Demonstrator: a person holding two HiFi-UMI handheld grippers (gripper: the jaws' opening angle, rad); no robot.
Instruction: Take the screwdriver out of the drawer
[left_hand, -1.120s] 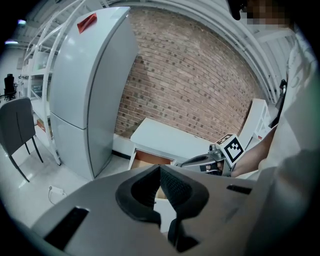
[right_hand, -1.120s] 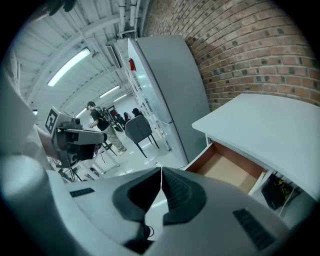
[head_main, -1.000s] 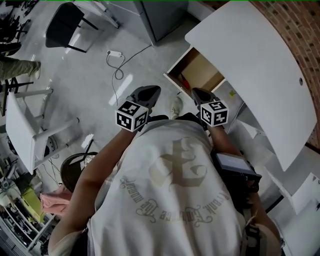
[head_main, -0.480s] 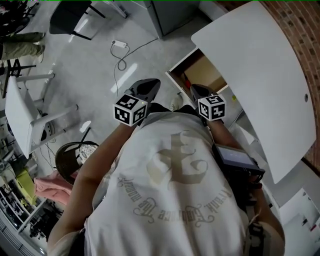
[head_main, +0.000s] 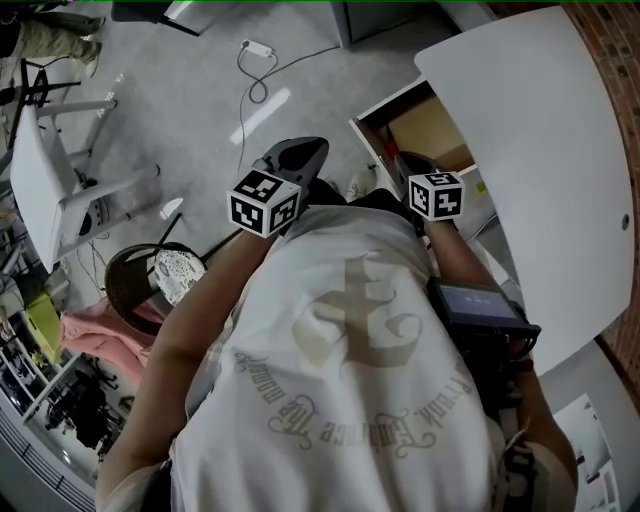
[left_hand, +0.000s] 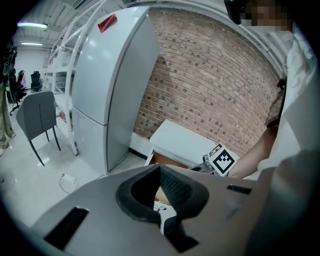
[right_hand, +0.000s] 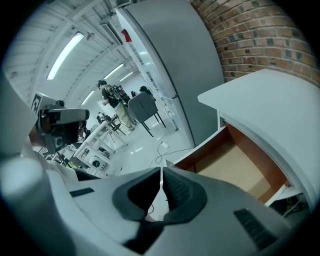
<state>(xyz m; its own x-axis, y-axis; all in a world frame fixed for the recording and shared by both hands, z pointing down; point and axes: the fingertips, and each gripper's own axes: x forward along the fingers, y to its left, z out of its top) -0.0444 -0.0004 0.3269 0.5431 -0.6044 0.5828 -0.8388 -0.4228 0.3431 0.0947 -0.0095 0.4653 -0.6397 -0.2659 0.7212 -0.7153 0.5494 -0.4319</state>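
Observation:
The drawer stands pulled out from under the white desk, showing a bare tan bottom. No screwdriver shows in any view; the drawer's near end is hidden behind my right gripper. My right gripper hovers at the drawer's near corner, jaws shut with nothing between them. My left gripper is held over the floor to the left of the drawer, also shut and empty. The left gripper view shows the right gripper's marker cube beside the drawer front.
A tall grey cabinet stands beyond the desk against a brick wall. A cable with a white adapter lies on the floor. At left are a white table, a round bin and a pink cloth.
The desk and drawer have slid right and up in the head view as the head turned. Both grippers stay shut in front of the chest, near the drawer.

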